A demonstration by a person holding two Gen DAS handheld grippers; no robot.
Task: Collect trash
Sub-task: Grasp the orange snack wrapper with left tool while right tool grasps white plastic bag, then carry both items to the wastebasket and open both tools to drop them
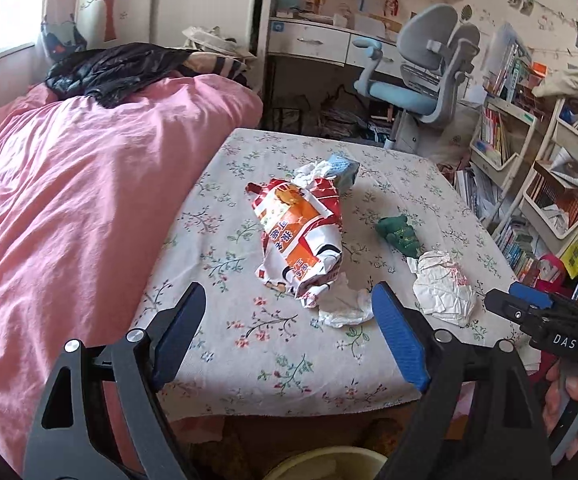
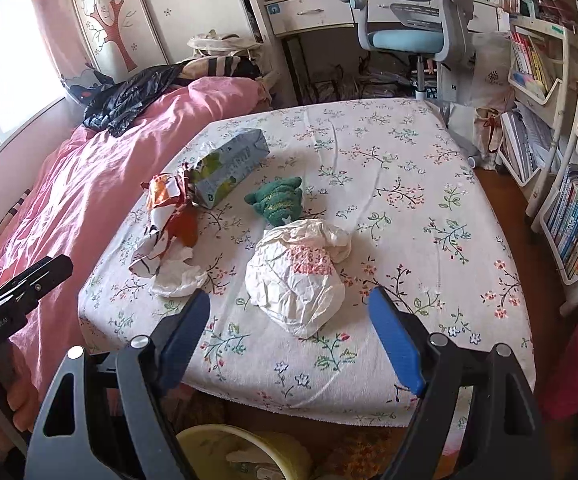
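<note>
On the floral table [image 1: 273, 360] [image 2: 429, 184] lie a crumpled orange-and-white snack bag [image 1: 299, 236] [image 2: 169, 208], a small white tissue [image 1: 345, 304] [image 2: 177, 276], a crumpled white paper wrapper [image 1: 445, 288] [image 2: 297, 276], a blue-green carton [image 1: 345, 168] [image 2: 229, 168] and a green knitted toy [image 1: 399, 234] [image 2: 277, 200]. My left gripper [image 1: 289, 300] is open, above the table's near edge, in front of the snack bag and tissue. My right gripper [image 2: 289, 304] is open, just in front of the white wrapper. Both are empty.
A yellowish bin [image 2: 249, 452] [image 1: 325, 464] holding some trash stands on the floor below the table's near edge. A pink bed [image 1: 69, 200] borders the table's left side. Bookshelves [image 2: 561, 160] stand at the right; a blue desk chair [image 1: 421, 80] stands beyond the table.
</note>
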